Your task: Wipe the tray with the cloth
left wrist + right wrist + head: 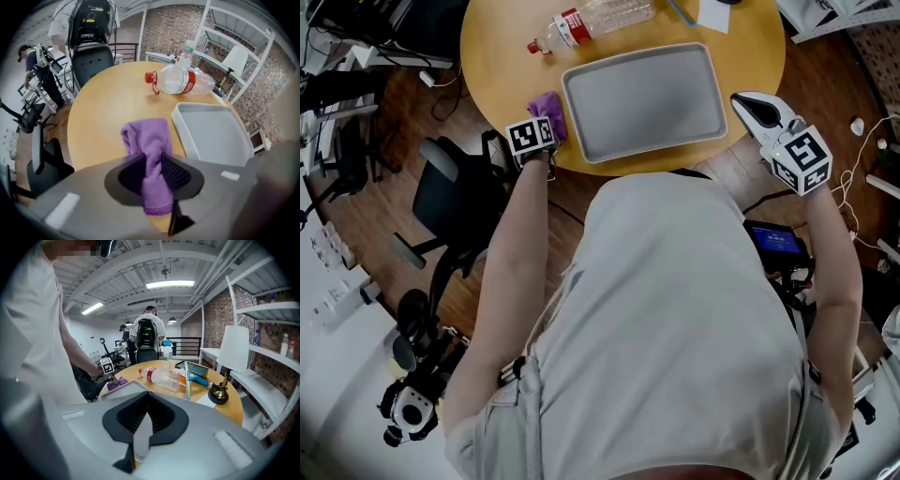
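Cloth pickup: the left tongs [153, 172] grip the purple cloth [147, 138], while the right tongs [143, 430] are clenched on nothing. The next move probably calls for carrying the cloth onto the tray [213, 138], just right of the left tongs.

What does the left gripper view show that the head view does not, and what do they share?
Only the left gripper view shows the purple cloth pinched between the left gripper's jaws, with shelving and a brick wall behind. Only the head view shows the right gripper, held at the edge of the table, right of the tray. Both show the round table, the grey tray, the cloth beside it and the plastic bottle lying on its side.
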A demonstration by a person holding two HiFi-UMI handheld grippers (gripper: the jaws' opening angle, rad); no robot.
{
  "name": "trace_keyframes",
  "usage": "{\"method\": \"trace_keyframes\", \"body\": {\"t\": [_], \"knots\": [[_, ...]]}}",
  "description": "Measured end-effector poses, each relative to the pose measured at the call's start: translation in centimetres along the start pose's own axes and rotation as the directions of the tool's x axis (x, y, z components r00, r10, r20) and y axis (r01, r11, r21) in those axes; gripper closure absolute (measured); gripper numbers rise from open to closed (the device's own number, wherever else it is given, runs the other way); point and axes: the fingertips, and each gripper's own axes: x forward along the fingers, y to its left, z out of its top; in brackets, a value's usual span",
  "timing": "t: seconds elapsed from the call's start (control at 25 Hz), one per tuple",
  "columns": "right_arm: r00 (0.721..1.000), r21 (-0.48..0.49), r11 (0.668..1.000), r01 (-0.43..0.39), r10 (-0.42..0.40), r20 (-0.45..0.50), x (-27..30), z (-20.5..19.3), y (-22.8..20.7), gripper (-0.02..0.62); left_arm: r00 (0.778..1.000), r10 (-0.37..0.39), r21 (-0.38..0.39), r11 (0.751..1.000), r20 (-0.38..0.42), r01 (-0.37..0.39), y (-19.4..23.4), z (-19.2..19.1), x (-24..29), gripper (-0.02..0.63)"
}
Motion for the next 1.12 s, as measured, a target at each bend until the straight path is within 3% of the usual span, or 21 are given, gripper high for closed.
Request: {"method": "trace_keyframes", "body": {"t": [0.08, 0.16, 0.2, 0.24, 0.28, 0.32, 0.4, 0.44, 0.48, 0.52, 0.56, 0.72, 0.8, 0.88, 1.12], "knots": [[1.0, -0.002, 1.0, -0.003, 0.003, 0.01, -0.1, 0.3, 0.0, 0.592, 0.998, -0.023, 0.045, 0.999, 0.054, 0.021, -0.4, 1.3, -1.4, 0.506], [1.0, -0.003, 1.0, -0.004, 0.004, 0.019, -0.1, 0.6, 0.1, 0.592, 0.992, -0.048, 0.188, 0.982, 0.117, 0.025, -1.9, 3.7, -3.7, 0.506], [1.0, -0.001, 1.0, -0.003, 0.003, 0.023, -0.1, 0.6, 0.1, 0.592, 0.987, -0.074, 0.298, 0.954, 0.14, 0.029, -3.2, 5.1, -4.9, 0.506], [1.0, 0.003, 1.0, 0.0, 0.0, 0.026, -0.1, 0.6, 0.0, 0.592, 0.983, -0.112, 0.419, 0.907, 0.148, 0.041, -5.0, 6.4, -5.8, 0.505], [1.0, 0.008, 1.0, 0.002, -0.002, 0.028, -0.1, 0.5, -0.1, 0.592, 0.978, -0.155, 0.538, 0.841, 0.136, 0.059, -6.9, 7.2, -6.2, 0.505], [1.0, 0.013, 1.0, 0.004, -0.004, 0.03, -0.2, 0.5, -0.2, 0.592, 0.977, -0.186, 0.649, 0.757, 0.105, 0.074, -8.7, 7.8, -6.2, 0.505], [1.0, 0.015, 1.0, 0.004, -0.004, 0.028, -0.1, 0.3, 0.0, 0.592, 0.986, -0.164, 0.833, 0.549, 0.02, 0.074, -10.9, 8.2, -4.6, 0.503], [1.0, 0.012, 1.0, 0.005, -0.005, 0.024, -0.1, 0.1, 0.1, 0.592, 0.992, -0.127, 0.894, 0.442, -0.016, 0.071, -11.4, 8.4, -3.4, 0.505], [1.0, 0.007, 1.0, 0.008, -0.008, 0.017, -0.2, -0.1, 0.2, 0.592, 0.995, -0.093, 0.932, 0.354, -0.046, 0.076, -11.8, 8.5, -2.3, 0.505], [1.0, 0.006, 1.0, 0.013, -0.013, 0.011, -0.4, -0.4, 0.2, 0.592, 0.995, -0.066, 0.952, 0.293, -0.072, 0.089, -12.1, 8.8, -1.2, 0.505], [1.0, 0.01, 1.0, 0.021, -0.021, 0.007, -0.5, -0.7, 0.0, 0.592, 0.994, -0.043, 0.963, 0.249, -0.098, 0.105, -12.2, 9.1, -0.2, 0.503], [0.997, 0.061, 0.995, 0.073, -0.073, -0.008, -1.5, -2.4, -2.0, 0.592, 0.981, 0.079, 0.981, 0.093, -0.179, 0.171, -11.6, 9.6, 3.8, 0.503], [0.995, 0.085, 0.992, 0.099, -0.098, -0.017, -2.0, -3.5, -2.7, 0.592, 0.976, 0.108, 0.982, 0.052, -0.187, 0.182, -11.1, 9.5, 5.0, 0.5], [0.993, 0.102, 0.988, 0.114, -0.113, -0.023, -2.4, -4.3, -2.9, 0.592, 0.979, 0.096, 0.983, 0.035, -0.181, 0.178, -11.1, 9.3, 5.3, 0.5], [0.995, 0.098, 0.99, 0.099, -0.098, -0.013, -3.0, -3.8, -1.4, 0.592, 0.977, 0.092, 0.981, 0.037, -0.193, 0.19, -11.5, 6.1, 3.3, 0.508]]}}
